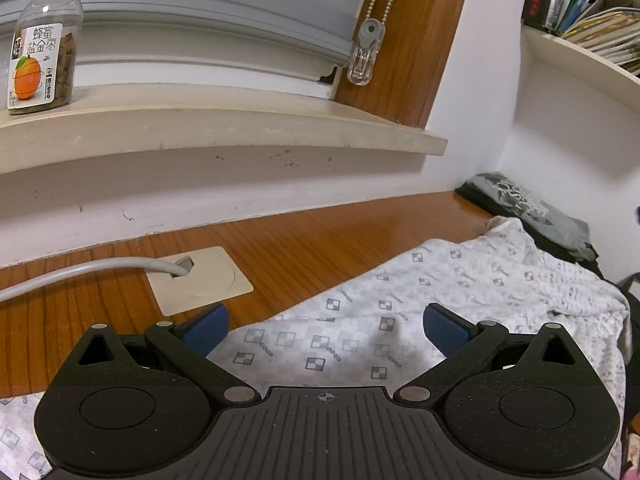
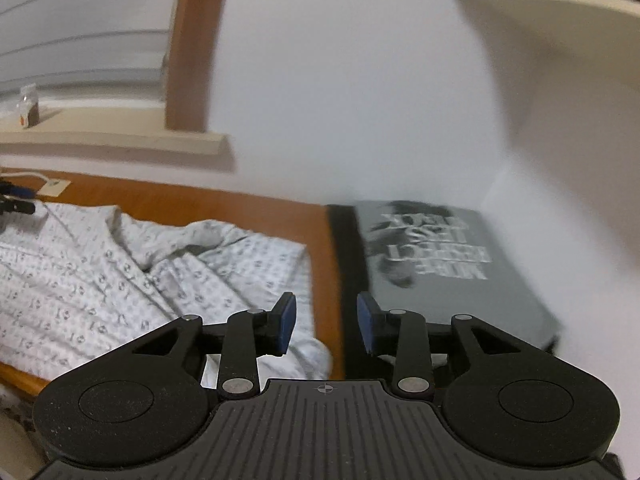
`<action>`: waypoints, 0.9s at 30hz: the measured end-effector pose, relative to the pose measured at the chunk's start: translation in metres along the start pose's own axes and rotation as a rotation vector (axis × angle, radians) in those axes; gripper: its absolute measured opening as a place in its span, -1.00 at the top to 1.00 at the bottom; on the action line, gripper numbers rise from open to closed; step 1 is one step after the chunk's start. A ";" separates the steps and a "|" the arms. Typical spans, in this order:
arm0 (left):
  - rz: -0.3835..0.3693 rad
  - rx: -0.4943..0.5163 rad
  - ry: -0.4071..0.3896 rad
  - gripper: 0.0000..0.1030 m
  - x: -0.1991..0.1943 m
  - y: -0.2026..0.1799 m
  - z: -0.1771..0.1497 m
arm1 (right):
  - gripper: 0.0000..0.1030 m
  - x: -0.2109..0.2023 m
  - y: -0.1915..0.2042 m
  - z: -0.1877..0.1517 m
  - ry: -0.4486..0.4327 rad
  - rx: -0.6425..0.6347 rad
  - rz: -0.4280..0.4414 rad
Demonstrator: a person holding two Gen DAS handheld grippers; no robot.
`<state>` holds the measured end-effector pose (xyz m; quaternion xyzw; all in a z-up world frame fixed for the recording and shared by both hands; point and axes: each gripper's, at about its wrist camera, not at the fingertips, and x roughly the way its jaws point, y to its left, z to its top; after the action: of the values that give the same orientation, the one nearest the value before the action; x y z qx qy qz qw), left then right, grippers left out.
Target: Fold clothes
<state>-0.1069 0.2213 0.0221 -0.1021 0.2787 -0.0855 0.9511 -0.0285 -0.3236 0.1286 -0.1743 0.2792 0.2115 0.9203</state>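
A white shirt with a small grey check print (image 1: 420, 312) lies rumpled on the wooden desk (image 1: 304, 248). My left gripper (image 1: 326, 326) hovers over its near part, jaws wide open with nothing between the blue pads. In the right wrist view the same shirt (image 2: 120, 272) spreads to the left, its collar bunched near the middle. My right gripper (image 2: 326, 326) is partly open and empty, above the shirt's right edge and the desk (image 2: 324, 280). A folded grey T-shirt with white lettering (image 2: 440, 264) lies on dark clothes in the right corner.
A jar with an orange label (image 1: 44, 44) stands on the window sill (image 1: 224, 128). A grey cable (image 1: 80, 272) runs into a beige desk grommet (image 1: 200, 280). The blind's cord weight (image 1: 364, 56) hangs by the wooden frame. A shelf of books (image 1: 592, 20) is at upper right.
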 end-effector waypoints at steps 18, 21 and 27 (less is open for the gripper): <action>0.006 0.007 0.004 -1.00 0.002 -0.002 -0.001 | 0.98 0.160 0.081 0.004 0.109 0.034 0.359; 0.006 0.007 0.002 -1.00 0.001 -0.002 0.000 | 0.98 0.133 0.080 0.005 0.065 0.000 0.333; 0.006 0.006 0.001 -1.00 0.001 -0.001 -0.001 | 0.98 0.059 0.063 0.004 0.041 0.014 0.294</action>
<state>-0.1067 0.2198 0.0215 -0.0984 0.2791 -0.0835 0.9516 -0.0129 -0.2514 0.0846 -0.1295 0.3219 0.3386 0.8746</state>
